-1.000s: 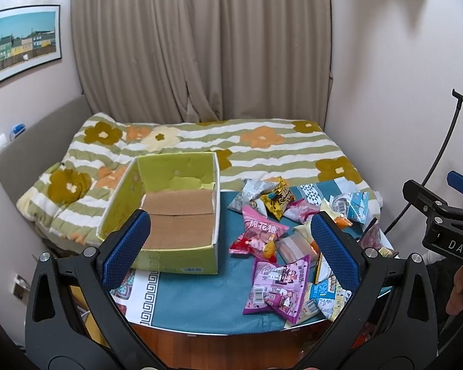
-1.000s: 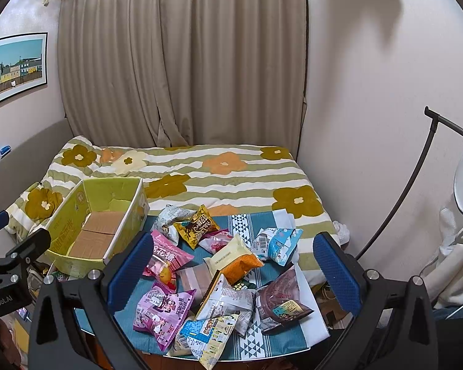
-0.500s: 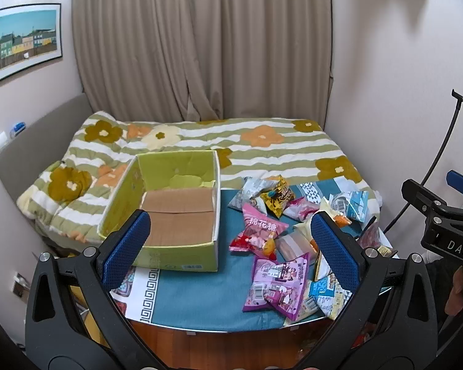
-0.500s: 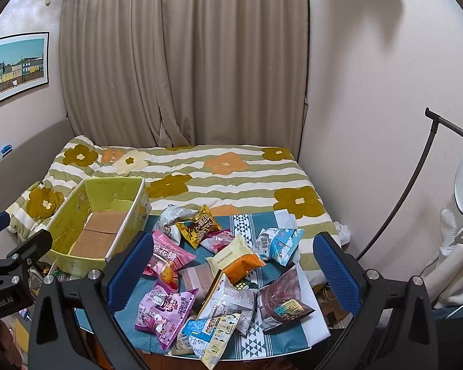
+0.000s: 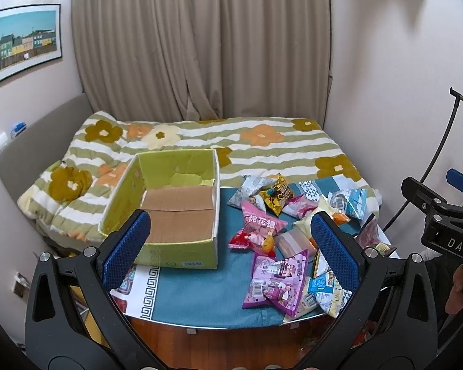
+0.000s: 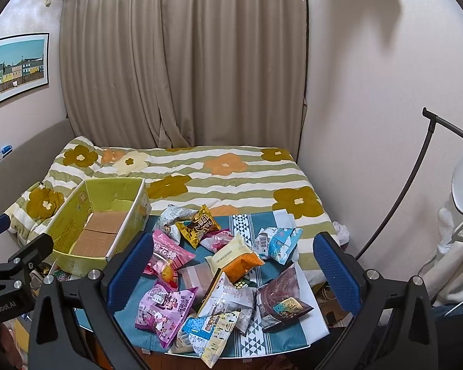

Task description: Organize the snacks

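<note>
Both grippers were held up in the air at the near edge of the table, aimed forward and slightly down over it. The left gripper (image 5: pixel 230 246) had its blue-padded fingers (image 5: pixel 126 246) spread wide with nothing between them, well short of anything on the cloth. The right gripper (image 6: pixel 231 265) was spread just as wide and likewise held nothing; its pads framed the heap of snacks from above without touching it. At the right edge of the left view, part of the person's hand (image 5: pixel 458 289) showed under the right tool.

The snacks lay loose on the right half of the table (image 5: pixel 200 293), which was covered with a teal cloth. Among them were a purple packet (image 6: pixel 165 308) nearest the front, a pink packet (image 6: pixel 168 254) behind it, a yellow-and-black packet (image 6: pixel 197 225) farther back, an orange-and-cream packet (image 6: pixel 234 254), a light blue packet (image 6: pixel 277 243) and a dark brown packet (image 6: pixel 281 299) at the right. Several overlapped one another. On the left half stood an open green cardboard box (image 5: pixel 169 206), with only its brown bottom flaps showing inside, just beside the pile.

Behind the table was a bed with a striped, flowered quilt (image 6: pixel 231 169), then beige curtains (image 6: pixel 185 61), and a framed picture (image 5: pixel 24 41) on the left wall.
</note>
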A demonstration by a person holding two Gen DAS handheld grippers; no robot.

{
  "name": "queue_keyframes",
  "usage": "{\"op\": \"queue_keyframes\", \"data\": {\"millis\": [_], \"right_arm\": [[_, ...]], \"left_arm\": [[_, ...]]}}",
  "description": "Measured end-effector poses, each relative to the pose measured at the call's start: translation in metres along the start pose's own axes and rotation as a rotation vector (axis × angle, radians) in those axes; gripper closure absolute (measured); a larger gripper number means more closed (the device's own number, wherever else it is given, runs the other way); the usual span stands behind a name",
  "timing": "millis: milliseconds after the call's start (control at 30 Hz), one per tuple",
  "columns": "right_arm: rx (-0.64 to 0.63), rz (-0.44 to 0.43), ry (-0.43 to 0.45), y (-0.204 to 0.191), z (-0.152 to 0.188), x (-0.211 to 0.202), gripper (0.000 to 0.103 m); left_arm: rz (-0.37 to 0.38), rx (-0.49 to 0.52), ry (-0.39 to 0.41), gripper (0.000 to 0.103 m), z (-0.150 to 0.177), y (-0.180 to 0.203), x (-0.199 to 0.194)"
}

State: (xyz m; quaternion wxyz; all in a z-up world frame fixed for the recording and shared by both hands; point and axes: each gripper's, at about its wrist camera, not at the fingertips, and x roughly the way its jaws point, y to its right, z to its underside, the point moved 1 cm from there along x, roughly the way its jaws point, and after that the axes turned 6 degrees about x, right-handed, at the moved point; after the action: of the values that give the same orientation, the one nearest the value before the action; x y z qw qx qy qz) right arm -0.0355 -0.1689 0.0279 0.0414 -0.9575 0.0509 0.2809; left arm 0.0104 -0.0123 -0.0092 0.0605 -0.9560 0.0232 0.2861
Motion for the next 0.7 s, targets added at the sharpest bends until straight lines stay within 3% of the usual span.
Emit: {"op": "queue_keyframes", "data": {"millis": [700], "right_arm": [[0.002, -0.003, 0.003, -0.0019, 0.0003, -0.0002, 0.000]], "left_arm": [[-0.004, 0.002, -0.002, 0.000, -0.0005, 0.0011, -0.0002]]}}
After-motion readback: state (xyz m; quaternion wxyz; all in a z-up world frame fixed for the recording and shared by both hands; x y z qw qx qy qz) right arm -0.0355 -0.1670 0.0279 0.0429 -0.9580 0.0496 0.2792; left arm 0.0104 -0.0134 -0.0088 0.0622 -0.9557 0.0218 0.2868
